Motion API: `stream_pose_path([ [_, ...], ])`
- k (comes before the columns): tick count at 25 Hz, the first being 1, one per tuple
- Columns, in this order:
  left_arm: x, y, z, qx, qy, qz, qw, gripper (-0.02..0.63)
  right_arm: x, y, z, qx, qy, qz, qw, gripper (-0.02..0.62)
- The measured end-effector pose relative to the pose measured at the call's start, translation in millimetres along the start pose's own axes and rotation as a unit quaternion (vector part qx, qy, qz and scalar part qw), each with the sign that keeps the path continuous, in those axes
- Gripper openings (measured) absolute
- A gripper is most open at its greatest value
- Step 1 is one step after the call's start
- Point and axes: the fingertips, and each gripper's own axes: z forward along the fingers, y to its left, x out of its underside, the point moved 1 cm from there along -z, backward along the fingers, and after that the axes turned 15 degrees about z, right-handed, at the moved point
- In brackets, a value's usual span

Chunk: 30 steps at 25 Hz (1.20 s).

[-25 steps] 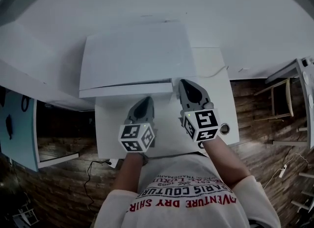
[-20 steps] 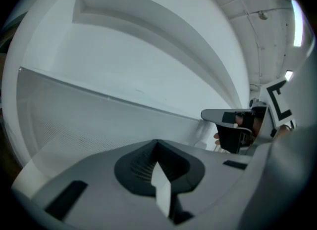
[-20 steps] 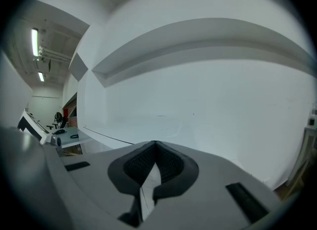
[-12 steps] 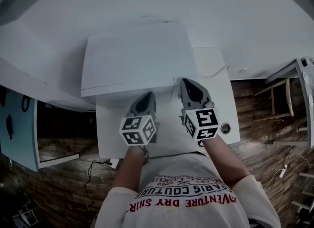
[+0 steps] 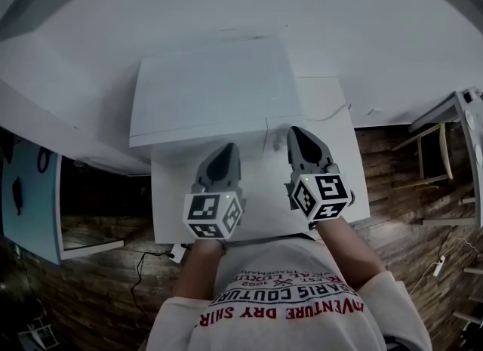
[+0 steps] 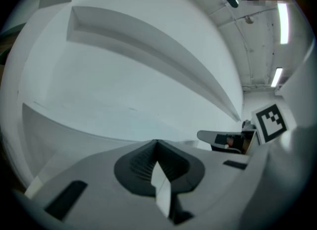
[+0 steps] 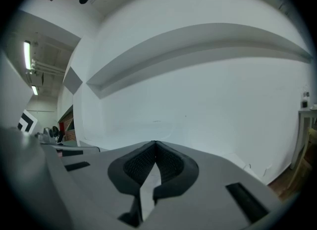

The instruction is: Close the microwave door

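The microwave [image 5: 211, 89] is seen from steeply above, so only its white top panel shows in the head view. Its front face is hidden there, no door seam can be made out, and whether the door is fully shut cannot be told. In both gripper views a plain white surface fills the field close ahead, crossed by one raised ledge; no handle or control is legible on it. Count: one microwave, one worktop [image 5: 170, 210], two grippers, one marker cube on each. The microwave stands at the rear of the worktop with its long axis running left to right; its front edge faces the person. The left gripper [image 5: 224, 149] sits just before the middle of that front edge. The right gripper [image 5: 299, 132] sits at the front right corner. Both point toward the microwave. Left gripper [image 6: 156, 143]: jaws pressed together, nothing between them. Right gripper [image 7: 155, 144]: jaws pressed together, nothing between them. Contact between either jaw tip and the microwave cannot be confirmed. Each gripper view catches the other gripper's cube at its edge, partly cut off.
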Motion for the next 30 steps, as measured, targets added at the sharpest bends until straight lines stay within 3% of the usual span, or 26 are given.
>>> stream_pose_path([
  [6,-39,-9,-28,-0.003,-0.046,0.056,0.9974,0.002,6,16,-25,-0.005,-0.003,-0.024,1.000,0.012],
  [11,-49,-21,-48,0.001,-0.069,0.089,0.9936,0.002,16,26,-46,-0.010,-0.010,-0.034,0.999,0.012],
  [20,-38,-27,-65,0.006,-0.068,0.081,0.9944,0.002,21,41,-62,-0.011,-0.017,-0.060,0.998,0.012],
  [30,-37,-26,-71,0.001,-0.078,0.060,0.9951,0.002,26,48,-63,-0.028,0.006,-0.052,0.998,0.012],
])
